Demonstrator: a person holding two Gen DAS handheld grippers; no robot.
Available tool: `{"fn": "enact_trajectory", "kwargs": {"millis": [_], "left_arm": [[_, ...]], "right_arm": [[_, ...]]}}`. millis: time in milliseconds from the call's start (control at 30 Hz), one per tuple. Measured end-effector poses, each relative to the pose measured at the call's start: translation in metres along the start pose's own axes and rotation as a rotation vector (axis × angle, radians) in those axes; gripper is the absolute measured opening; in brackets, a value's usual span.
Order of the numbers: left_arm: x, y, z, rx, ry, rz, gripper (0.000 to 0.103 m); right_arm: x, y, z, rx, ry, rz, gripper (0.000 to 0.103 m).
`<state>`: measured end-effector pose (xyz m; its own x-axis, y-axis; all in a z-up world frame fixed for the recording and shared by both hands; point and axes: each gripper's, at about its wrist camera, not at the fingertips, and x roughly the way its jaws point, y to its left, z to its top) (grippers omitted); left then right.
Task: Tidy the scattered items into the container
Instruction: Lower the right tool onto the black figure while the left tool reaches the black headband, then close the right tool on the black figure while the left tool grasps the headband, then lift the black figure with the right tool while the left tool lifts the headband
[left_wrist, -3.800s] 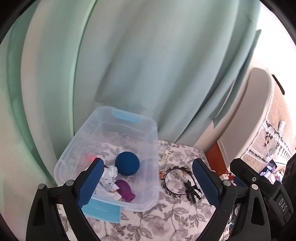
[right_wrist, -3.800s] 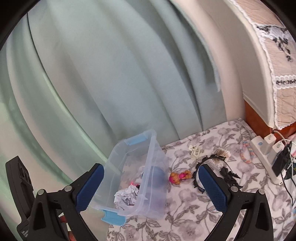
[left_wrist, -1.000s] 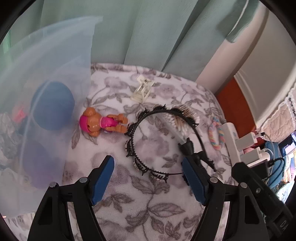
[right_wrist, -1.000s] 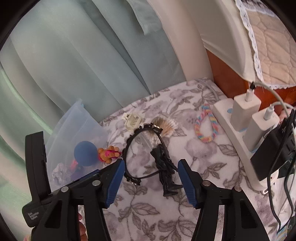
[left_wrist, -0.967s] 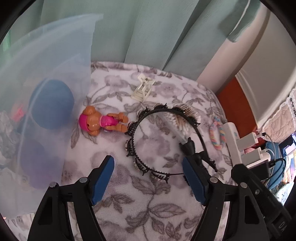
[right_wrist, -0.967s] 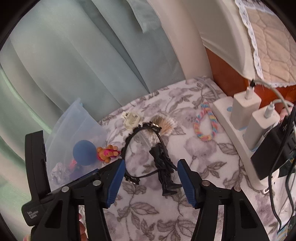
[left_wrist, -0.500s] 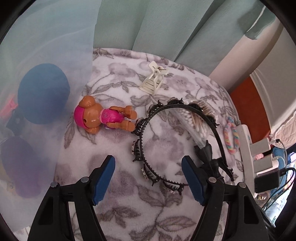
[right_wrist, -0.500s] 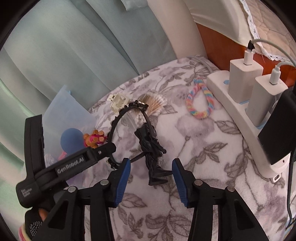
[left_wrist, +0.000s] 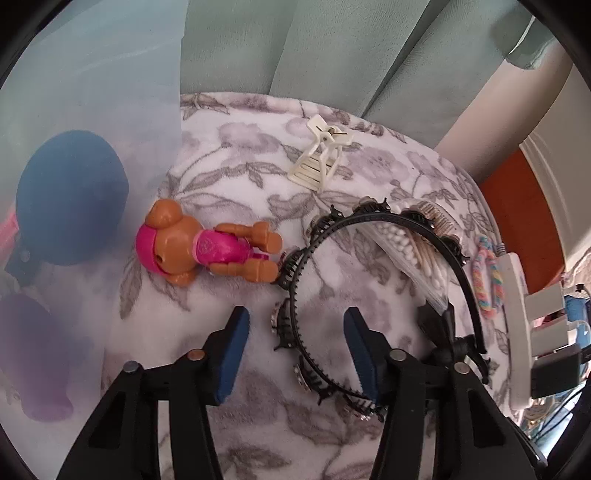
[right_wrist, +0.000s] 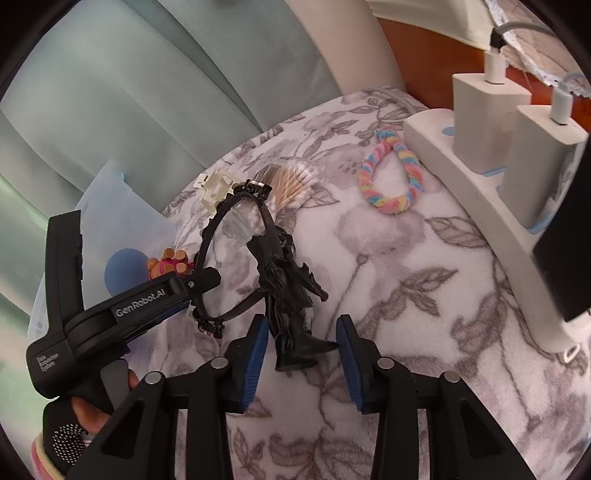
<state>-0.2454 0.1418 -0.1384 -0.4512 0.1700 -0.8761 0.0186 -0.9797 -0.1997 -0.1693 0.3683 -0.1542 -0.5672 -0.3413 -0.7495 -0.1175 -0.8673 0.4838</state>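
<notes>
Left wrist view: left gripper (left_wrist: 295, 325) low over the flowered blanket (left_wrist: 229, 435), fingers spread, blue pads either side of the near arc of the black headband (left_wrist: 373, 221); contact not clear.
Right wrist view: right gripper (right_wrist: 301, 336) fingers spread, feet of the black figure (right_wrist: 291, 291) between the pads; no pinch visible.
Headband: flat on the blanket, open end towards the left gripper; far arc lies over a pack of cotton swabs (left_wrist: 410, 243).
Black figure: lying on its side, touching the headband's right end.
Pup toy (left_wrist: 207, 247): pink and brown, on its side, feet just beside the headband, head next to the container wall.
Container (left_wrist: 92, 110): clear plastic, at far left; blue ball (left_wrist: 70, 195) and a purple item (left_wrist: 33, 347) seen through the wall.
Hair clip (left_wrist: 321, 158): cream, near the blanket's far edge, apart from the headband.
Rainbow bracelet (right_wrist: 391, 173): on the blanket, just beside the white power strip (right_wrist: 461, 177) with two chargers plugged in.
Backdrop: pale green curtain (left_wrist: 332, 55).
</notes>
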Motion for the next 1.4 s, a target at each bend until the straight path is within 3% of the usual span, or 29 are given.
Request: {"fn": "enact_trajectory", "kwargs": {"millis": [233,400,767,1400], "left_arm": [[0.003,-0.005,0.002,0.036,-0.038,0.064,0.036],[0.001,0.001,0.003,0.013,-0.042,0.068,0.014],[-0.016,-0.002,-0.006,-0.008,-0.04,0.059,0.013],[-0.104,-0.01,-0.015,0.064,-0.159,0.06,0.012]], "right_arm": [[0.005,-0.002,0.003,0.02,-0.01,0.024,0.031],[0.001,-0.001,0.003,0.021,-0.019,0.03,0.028],[-0.025,-0.01,-0.007,0.069,-0.036,0.028,0.027],[-0.087,-0.012,-0.021,0.123,-0.127,0.009,0.025]]}}
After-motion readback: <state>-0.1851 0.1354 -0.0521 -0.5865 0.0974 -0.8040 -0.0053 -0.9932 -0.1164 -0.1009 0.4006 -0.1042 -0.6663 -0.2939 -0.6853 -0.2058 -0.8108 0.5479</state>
